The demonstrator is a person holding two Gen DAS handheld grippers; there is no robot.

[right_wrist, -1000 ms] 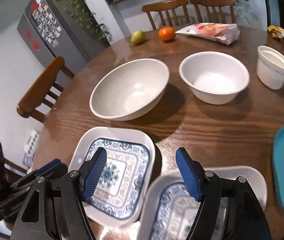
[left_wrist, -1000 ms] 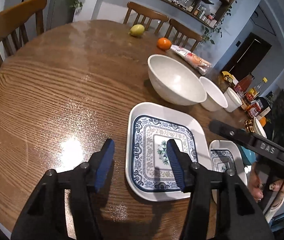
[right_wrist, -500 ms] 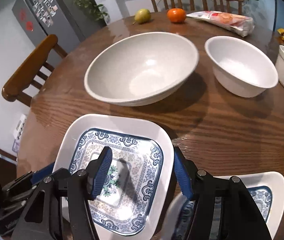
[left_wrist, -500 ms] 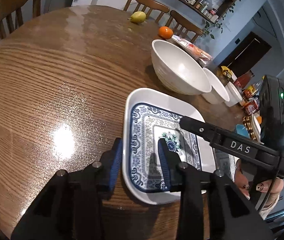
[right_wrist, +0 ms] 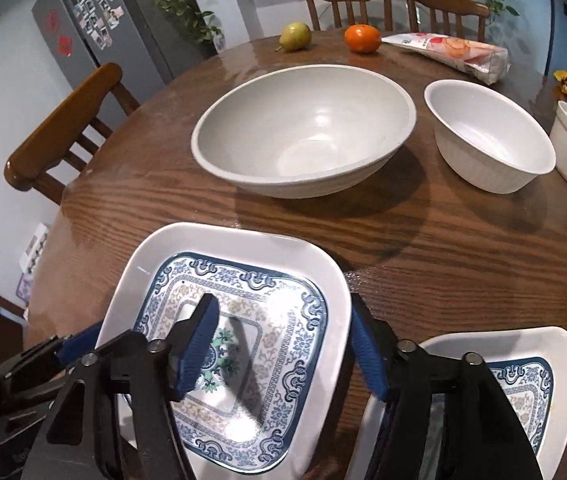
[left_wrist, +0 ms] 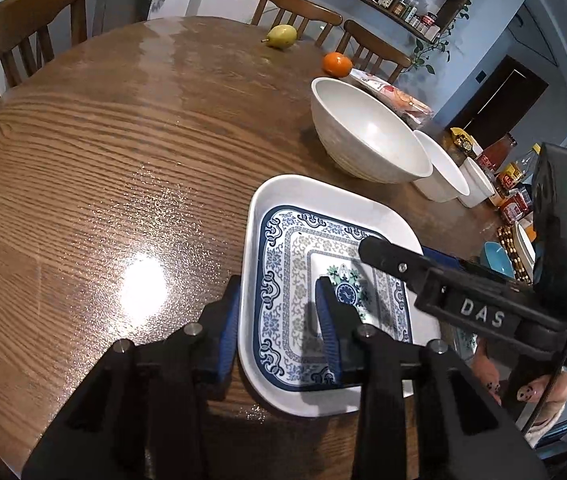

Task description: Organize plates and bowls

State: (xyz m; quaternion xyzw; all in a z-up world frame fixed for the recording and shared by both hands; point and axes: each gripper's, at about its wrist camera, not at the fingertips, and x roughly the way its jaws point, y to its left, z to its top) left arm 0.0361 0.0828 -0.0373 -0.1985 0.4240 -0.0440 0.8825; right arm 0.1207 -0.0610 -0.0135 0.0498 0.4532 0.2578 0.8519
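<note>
Left gripper [left_wrist: 279,320] now clamped on plate [left_wrist: 283,208] rim, right gripper [right_wrist: 283,344] apart astride opposite rim.

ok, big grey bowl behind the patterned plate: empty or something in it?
Empty. The big grey bowl stands upright on the table, and the right wrist view looks straight into it: bare glazed inside, only light reflections.

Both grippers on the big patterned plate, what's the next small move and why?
Probably close the right gripper on the large plate's right rim. Its jaws, just opening slightly, straddle that rim without pressing. The left gripper is already shut on the opposite rim, so a second grip should steady the lift.
</note>
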